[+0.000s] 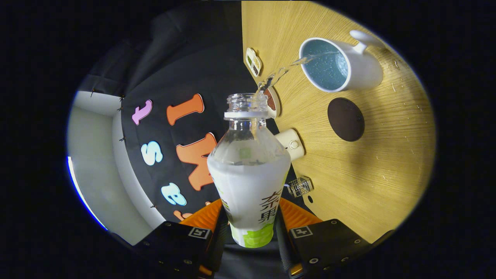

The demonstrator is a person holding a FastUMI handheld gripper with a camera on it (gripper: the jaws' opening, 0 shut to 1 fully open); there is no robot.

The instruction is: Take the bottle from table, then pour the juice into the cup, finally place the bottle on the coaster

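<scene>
Gripping clear plastic bottle with white-green label (248,182), tongs (251,228) clamped on both sides of its lower body. Pouring clear stream from open neck toward 1 o'clock into white mug with blue inside (336,65) on wooden surface (379,162). Dark round coaster (345,119) lying just beside mug, at 6 o'clock of it.

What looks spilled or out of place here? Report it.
Nothing spilled. The tool grips the tilted bottle, and its stream lands inside the white cup. The dark coaster beside the cup is bare; the table shows only faint scratches.
</scene>
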